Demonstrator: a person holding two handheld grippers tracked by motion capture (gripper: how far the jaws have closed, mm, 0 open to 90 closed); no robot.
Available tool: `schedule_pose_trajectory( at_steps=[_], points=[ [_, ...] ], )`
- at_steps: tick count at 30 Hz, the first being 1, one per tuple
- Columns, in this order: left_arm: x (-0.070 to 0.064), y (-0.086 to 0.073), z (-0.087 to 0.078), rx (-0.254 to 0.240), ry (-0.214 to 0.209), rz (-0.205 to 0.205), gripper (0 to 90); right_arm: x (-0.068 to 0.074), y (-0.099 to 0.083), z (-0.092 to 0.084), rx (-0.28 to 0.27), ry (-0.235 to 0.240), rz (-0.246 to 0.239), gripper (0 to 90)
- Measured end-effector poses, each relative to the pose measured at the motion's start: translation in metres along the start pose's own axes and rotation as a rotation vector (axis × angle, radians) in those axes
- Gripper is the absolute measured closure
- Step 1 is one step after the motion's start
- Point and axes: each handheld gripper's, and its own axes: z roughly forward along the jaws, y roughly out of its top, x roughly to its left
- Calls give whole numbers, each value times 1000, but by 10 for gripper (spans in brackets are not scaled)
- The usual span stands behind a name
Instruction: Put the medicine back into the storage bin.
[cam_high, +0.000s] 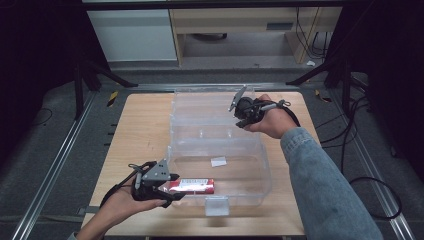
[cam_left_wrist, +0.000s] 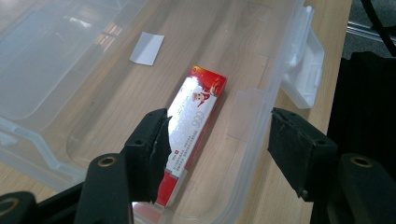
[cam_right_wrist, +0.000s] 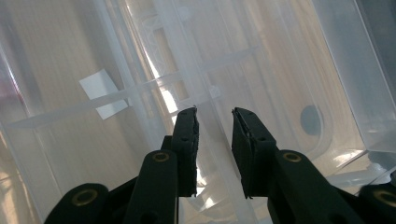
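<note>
Left gripper (cam_high: 167, 192) sits at the near-left corner of the clear plastic box (cam_high: 260, 172), jaws apart and straddling the box's near wall: one jaw inside, against or just above the red carton (cam_high: 192, 186), the other outside over the table (cam_high: 140, 130). Nothing clenched in it; carton looks released.

Right gripper (cam_high: 239, 116) is at the far side, on the raised lid (cam_high: 210, 107). Its jaws stand narrowly apart around a clear lid rib or edge; whether the pads actually press it I cannot tell.

Step looks like carton placed, lid next. To do it well: lift the left jaw straight up off the wall before the lid swings, keep the right grip square on the rim, bring the lid down slowly.

Carton: long, slim, red with white print and a small cartoon figure, lying flat on the box floor along the near wall, toward the left end. A white label (cam_high: 218, 161) lies farther in.
</note>
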Motion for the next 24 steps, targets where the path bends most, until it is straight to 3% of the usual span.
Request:
schedule_pose_trajectory(
  at_steps=[10, 21, 24],
  points=[
    [-5, -6, 12, 78, -36, 30, 418, 0, 1, 0, 9, 0, 10, 711],
    [-6, -8, 27, 137, -40, 52, 634, -2, -1, 0, 7, 7, 15, 714],
    [-5, -8, 28, 135, -60, 49, 685, -2, -1, 0, 8, 6, 13, 715]
  ],
)
